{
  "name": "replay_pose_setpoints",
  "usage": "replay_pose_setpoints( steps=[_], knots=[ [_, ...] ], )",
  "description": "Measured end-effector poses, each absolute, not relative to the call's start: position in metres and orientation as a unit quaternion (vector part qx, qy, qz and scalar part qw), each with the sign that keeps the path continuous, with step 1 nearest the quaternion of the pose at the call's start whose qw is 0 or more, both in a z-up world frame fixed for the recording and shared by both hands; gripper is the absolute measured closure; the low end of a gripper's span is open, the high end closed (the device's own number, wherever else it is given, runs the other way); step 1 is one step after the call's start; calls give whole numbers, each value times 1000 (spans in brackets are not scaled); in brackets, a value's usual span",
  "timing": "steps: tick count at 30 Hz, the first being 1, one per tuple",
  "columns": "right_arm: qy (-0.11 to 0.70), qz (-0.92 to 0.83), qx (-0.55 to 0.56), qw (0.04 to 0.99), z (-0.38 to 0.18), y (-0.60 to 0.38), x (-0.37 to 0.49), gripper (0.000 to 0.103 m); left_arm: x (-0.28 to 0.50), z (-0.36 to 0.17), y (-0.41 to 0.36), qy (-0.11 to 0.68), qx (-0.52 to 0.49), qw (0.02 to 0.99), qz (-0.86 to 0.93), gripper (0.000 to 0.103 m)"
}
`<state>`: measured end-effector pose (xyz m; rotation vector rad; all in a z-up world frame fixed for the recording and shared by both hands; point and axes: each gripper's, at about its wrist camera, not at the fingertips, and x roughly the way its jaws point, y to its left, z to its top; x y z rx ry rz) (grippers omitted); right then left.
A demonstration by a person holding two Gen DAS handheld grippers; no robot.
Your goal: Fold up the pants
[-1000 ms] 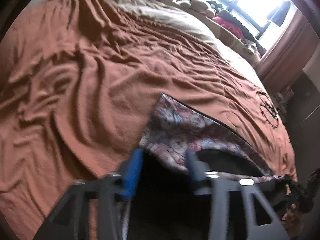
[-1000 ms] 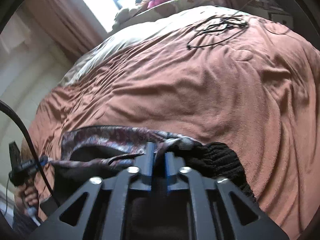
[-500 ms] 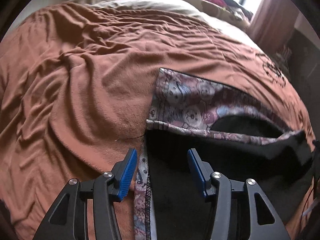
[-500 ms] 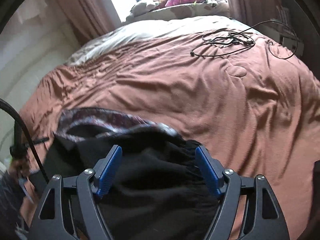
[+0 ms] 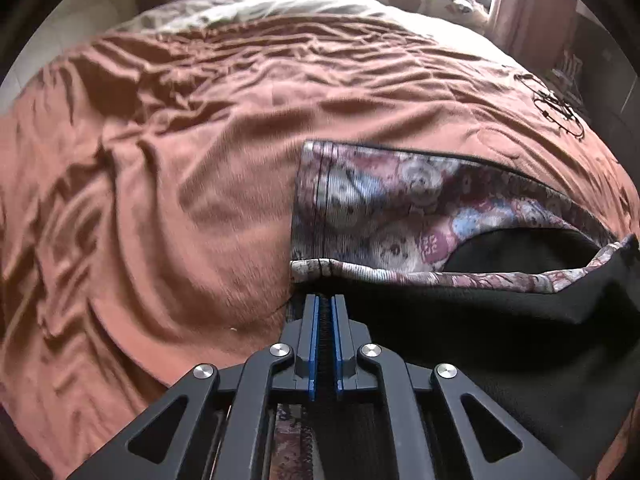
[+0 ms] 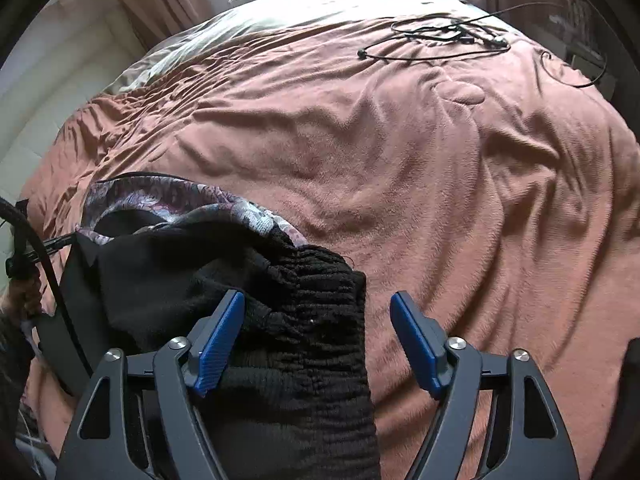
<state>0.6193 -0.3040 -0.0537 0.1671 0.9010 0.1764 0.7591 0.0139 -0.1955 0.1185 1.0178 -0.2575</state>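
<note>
Bed cover [image 5: 168, 184]: rust-brown blanket, creased, filled most of both views; a pale sheet [image 6: 224, 28] showed at the far end beneath the window.
Pants [image 5: 500, 336]: lay on the near part of the blanket; black outer cloth, with a printed lining [image 5: 384, 208] in pink, blue and cream turned outward.
Pants, long axis: ran across the left wrist view, from a hemmed printed edge near centre toward the right border; the right wrist view showed the gathered black waistband [image 6: 316, 320] at the near end, pointing toward the camera.
Left wrist view only: the flat printed panel with its stitched hem, and a dark opening [image 5: 520, 248] between printed layers.
Right wrist view only: the ribbed waistband, a black cable [image 6: 436, 36] looped on the far blanket, and a cord [image 6: 40, 248] at the left edge.
Left gripper [image 5: 325, 308]: jaws had just closed, pads pinched together on the black edge of the pants below the printed hem.
Right gripper [image 6: 318, 328]: jaws had just narrowed a little and stood apart; the left pad touched the waistband, the right pad hung clear over bare blanket.
Containers: cannot tell of any.
</note>
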Motion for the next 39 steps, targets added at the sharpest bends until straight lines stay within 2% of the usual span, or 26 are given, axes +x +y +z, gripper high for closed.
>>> replay_pose_setpoints(
  steps=[2, 3, 6, 8, 14, 16, 18, 20, 21, 25, 27, 31, 32, 33, 34, 36, 37, 39],
  knots=[
    [437, 94, 83, 891, -54, -303, 626, 63, 759, -188, 14, 479, 64, 868, -119, 97],
    [438, 101, 79, 890, -54, -301, 627, 64, 759, -184, 15, 476, 67, 869, -116, 97],
    [423, 87, 47, 901, -47, -296, 625, 78, 760, -175, 16, 470, 74, 872, -115, 97],
    [416, 86, 45, 904, -44, -295, 622, 94, 760, -171, 17, 467, 69, 873, -121, 98],
    [410, 85, 40, 907, -41, -295, 612, 95, 765, -163, 18, 465, 57, 876, -114, 98],
    [422, 79, 42, 902, -44, -296, 615, 91, 771, -170, 15, 488, 62, 864, -110, 98],
    [434, 76, 48, 897, -44, -297, 618, 80, 775, -177, 15, 506, 56, 854, -107, 95],
    [440, 83, 49, 893, -44, -297, 622, 53, 778, -182, 16, 515, 50, 850, -103, 91],
    [439, 83, 48, 893, -43, -296, 623, 50, 779, -183, 18, 514, 42, 851, -104, 87],
    [442, 89, 49, 891, -46, -295, 629, 49, 782, -187, 14, 510, 47, 853, -100, 74],
    [443, 90, 50, 890, -49, -294, 632, 49, 784, -193, 10, 514, 59, 850, -99, 63],
    [448, 96, 51, 888, -53, -295, 636, 49, 785, -201, 8, 511, 66, 851, -104, 63],
    [448, 97, 50, 888, -53, -295, 637, 49, 785, -203, 8, 509, 72, 852, -102, 71],
    [448, 97, 48, 888, -54, -295, 638, 53, 785, -205, 7, 507, 79, 853, -96, 88],
    [446, 98, 48, 889, -54, -295, 638, 69, 784, -206, 7, 505, 84, 854, -93, 89],
    [441, 95, 38, 892, -52, -292, 635, 79, 780, -199, 8, 488, 91, 863, -93, 93],
    [433, 88, 28, 897, -50, -290, 633, 90, 779, -193, 7, 480, 99, 867, -89, 93],
    [421, 86, 17, 903, -44, -288, 626, 95, 777, -180, 8, 464, 108, 875, -82, 94]
  ],
)
